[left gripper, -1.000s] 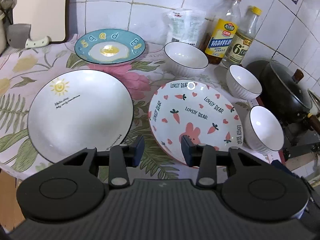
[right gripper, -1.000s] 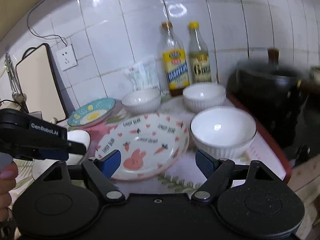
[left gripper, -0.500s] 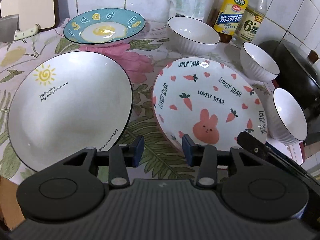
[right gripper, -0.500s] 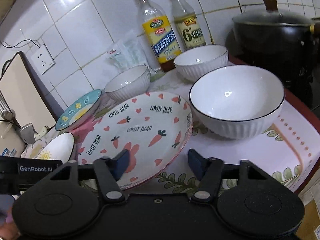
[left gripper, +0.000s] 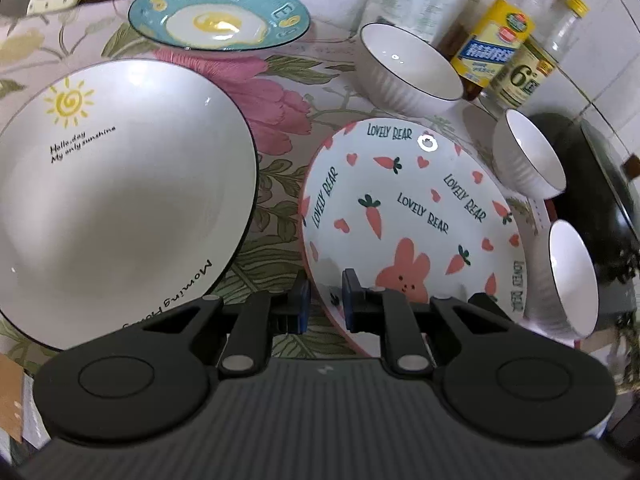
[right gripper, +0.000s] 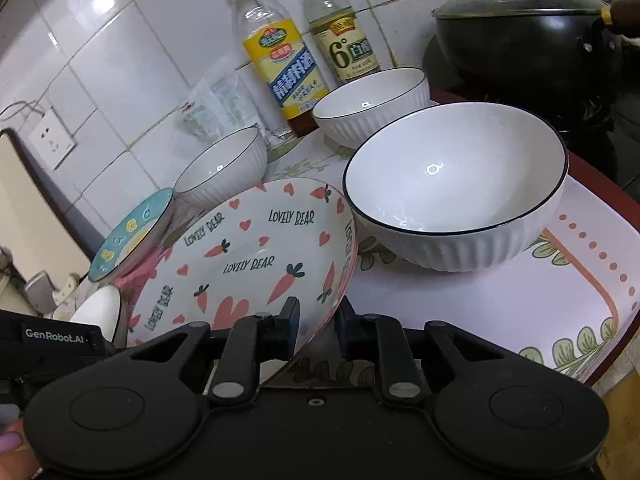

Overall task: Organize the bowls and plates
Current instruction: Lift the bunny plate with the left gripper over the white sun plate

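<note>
Each hand-held gripper is matte black: the left hand-held gripper has blue-padded fingers, round discs and silver pivot screws; the right hand-held gripper likewise. White "GenRobot.AI" lettering marks one body.

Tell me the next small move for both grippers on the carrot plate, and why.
Probably lift the carrot plate a little, level, with both together. The left gripper and the right gripper have just been closing, and each now clamps the plate's near rim. Once clear of the cloth, it could go onto the sun plate, avoiding the near bowl.
</note>
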`<state>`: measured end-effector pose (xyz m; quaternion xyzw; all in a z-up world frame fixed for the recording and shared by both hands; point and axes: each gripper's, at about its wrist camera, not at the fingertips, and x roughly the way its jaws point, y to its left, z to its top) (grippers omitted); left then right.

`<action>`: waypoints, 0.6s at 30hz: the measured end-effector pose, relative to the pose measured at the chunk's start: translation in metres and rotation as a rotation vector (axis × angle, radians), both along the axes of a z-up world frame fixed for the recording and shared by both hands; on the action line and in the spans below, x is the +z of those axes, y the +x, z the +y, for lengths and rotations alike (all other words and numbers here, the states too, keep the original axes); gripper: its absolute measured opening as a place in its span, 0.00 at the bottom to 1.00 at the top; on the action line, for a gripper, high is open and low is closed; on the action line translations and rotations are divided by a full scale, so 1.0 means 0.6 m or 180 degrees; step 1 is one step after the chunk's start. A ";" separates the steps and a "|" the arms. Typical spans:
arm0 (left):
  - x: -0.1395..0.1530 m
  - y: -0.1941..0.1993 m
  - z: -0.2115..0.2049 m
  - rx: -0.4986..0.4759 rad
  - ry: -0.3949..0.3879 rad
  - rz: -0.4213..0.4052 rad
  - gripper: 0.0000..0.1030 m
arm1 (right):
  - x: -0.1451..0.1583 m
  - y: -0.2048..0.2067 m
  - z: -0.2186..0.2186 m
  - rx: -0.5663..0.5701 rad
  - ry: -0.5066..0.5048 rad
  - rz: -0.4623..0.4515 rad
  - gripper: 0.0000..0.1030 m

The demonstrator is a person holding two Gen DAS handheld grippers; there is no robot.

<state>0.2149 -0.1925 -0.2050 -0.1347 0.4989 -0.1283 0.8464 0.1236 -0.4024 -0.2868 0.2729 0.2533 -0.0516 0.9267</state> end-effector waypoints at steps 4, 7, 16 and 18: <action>-0.008 0.009 0.006 0.0066 -0.0123 0.0071 0.15 | -0.004 0.001 -0.003 -0.0034 0.0051 -0.0026 0.21; -0.010 0.010 0.006 0.0061 -0.0163 0.0091 0.14 | -0.001 0.006 -0.006 0.0022 0.0040 0.0036 0.20; 0.011 -0.003 0.013 -0.0136 -0.0001 0.0021 0.14 | 0.030 0.009 -0.007 0.0232 0.0102 0.0307 0.20; 0.017 -0.013 0.017 -0.0151 0.0020 -0.0014 0.14 | 0.032 0.006 -0.007 0.0280 0.0122 0.0328 0.20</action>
